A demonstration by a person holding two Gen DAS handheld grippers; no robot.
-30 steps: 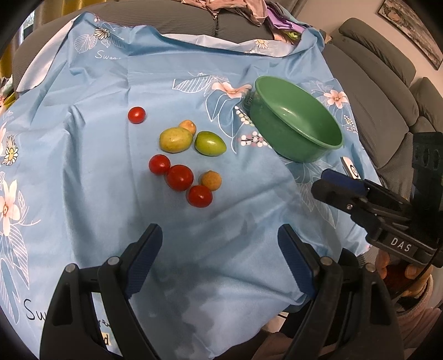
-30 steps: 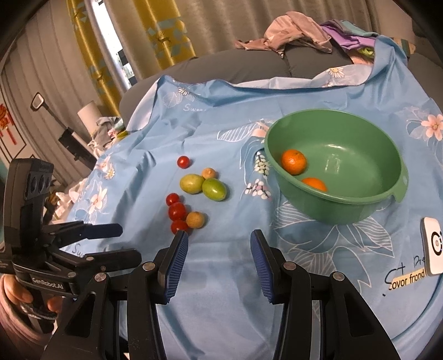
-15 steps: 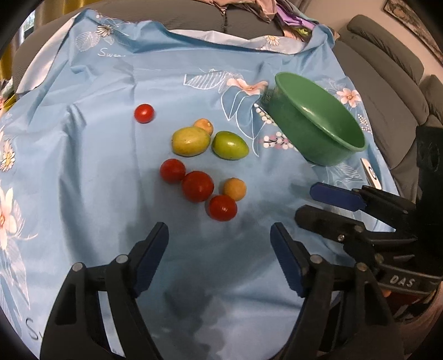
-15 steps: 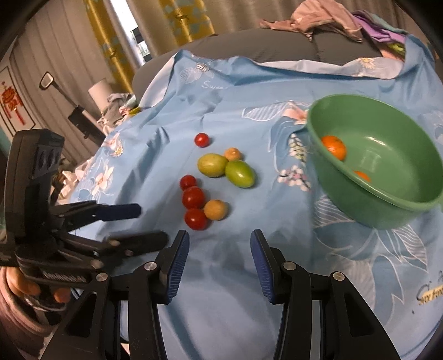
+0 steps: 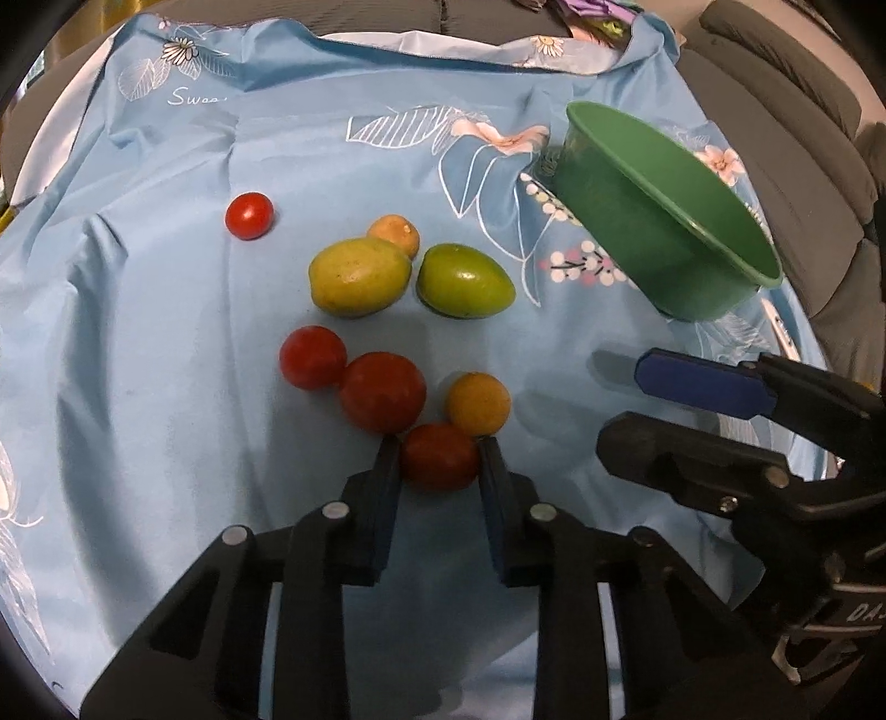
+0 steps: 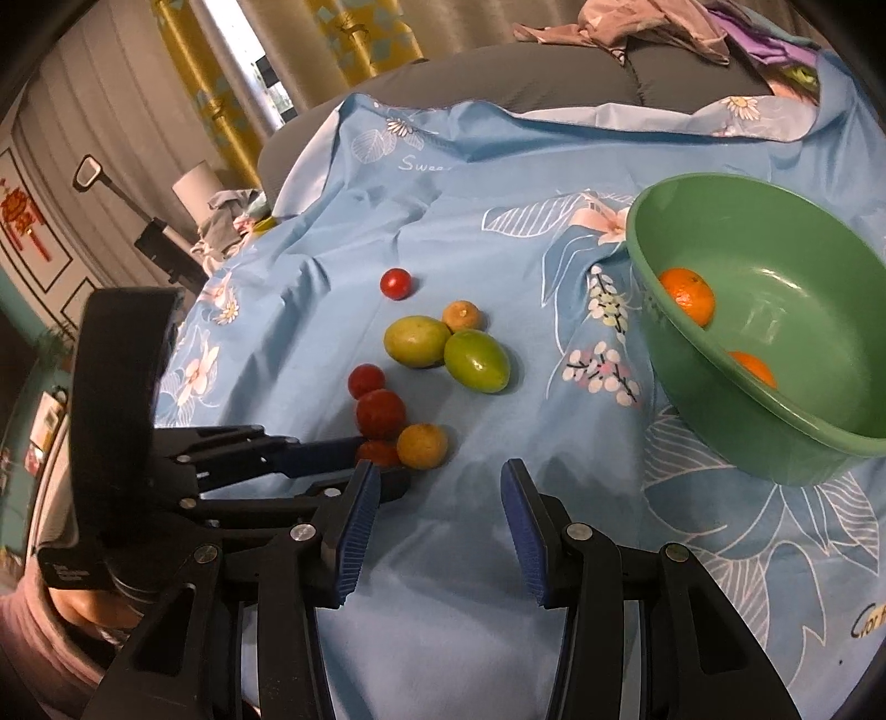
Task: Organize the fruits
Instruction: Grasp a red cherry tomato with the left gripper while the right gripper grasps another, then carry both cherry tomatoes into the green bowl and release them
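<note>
Several fruits lie on the blue flowered cloth (image 5: 166,387). My left gripper (image 5: 437,451) is shut on the nearest red tomato (image 5: 439,457), which rests on the cloth; it also shows in the right wrist view (image 6: 376,451). Touching it are a larger red tomato (image 5: 382,392) and a small orange fruit (image 5: 478,403). Behind lie another red tomato (image 5: 312,357), a yellow-green fruit (image 5: 359,276) and a green fruit (image 5: 464,281). My right gripper (image 6: 437,498) is open and empty, low over the cloth right of the fruits. The green bowl (image 6: 803,443) holds two oranges (image 6: 688,293).
A lone red tomato (image 5: 249,215) and a small orange fruit (image 5: 394,234) lie further back. Grey sofa cushions (image 5: 803,99) ring the cloth, with clothes piled behind (image 6: 653,27). A white card (image 5: 778,332) lies by the bowl.
My left gripper moved forward and down to the fruit cluster and shut on the nearest red tomato. My right gripper drifted left toward the fruits, staying open.
</note>
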